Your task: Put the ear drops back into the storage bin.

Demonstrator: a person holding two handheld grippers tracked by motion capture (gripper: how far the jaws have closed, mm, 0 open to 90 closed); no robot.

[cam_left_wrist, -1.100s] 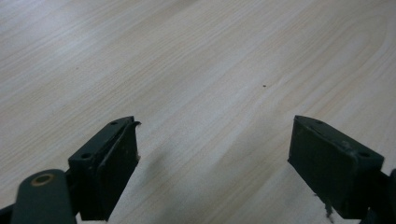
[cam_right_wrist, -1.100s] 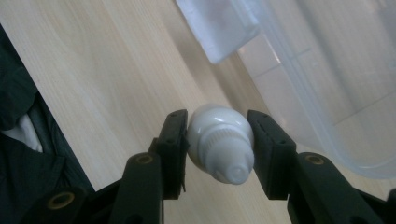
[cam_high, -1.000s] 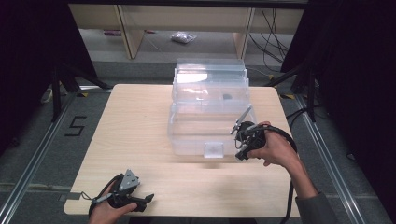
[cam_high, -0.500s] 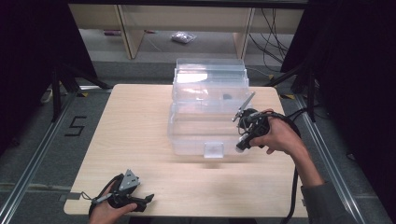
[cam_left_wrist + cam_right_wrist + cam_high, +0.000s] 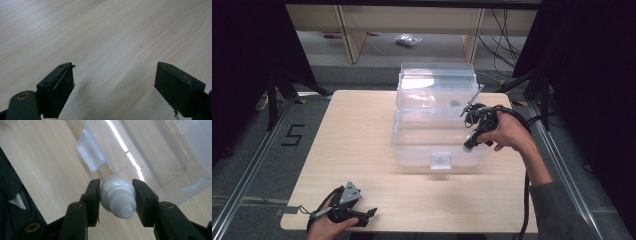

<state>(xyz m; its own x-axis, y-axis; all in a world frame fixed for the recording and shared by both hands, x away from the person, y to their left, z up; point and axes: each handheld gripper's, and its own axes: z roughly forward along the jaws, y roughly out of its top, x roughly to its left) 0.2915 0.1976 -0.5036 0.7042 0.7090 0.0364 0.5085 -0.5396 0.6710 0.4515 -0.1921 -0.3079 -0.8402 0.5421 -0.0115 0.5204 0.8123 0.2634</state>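
- High view: the right gripper (image 5: 473,140) hangs over the clear lidded box (image 5: 437,125) at its 3 o'clock edge; the left gripper (image 5: 343,209) rests at the table (image 5: 362,130)'s 7 o'clock corner, well apart.
- Left gripper view: its jaws stand spread over bare wood.
- Right gripper view: its jaws pinch a white bottle (image 5: 117,195), long axis along the jaws, with the box's latch (image 5: 90,153) toward 11 o'clock.

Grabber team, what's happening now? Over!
Right gripper shut on white bottle, above clear box. Left gripper open, over bare table. Nothing blocking.
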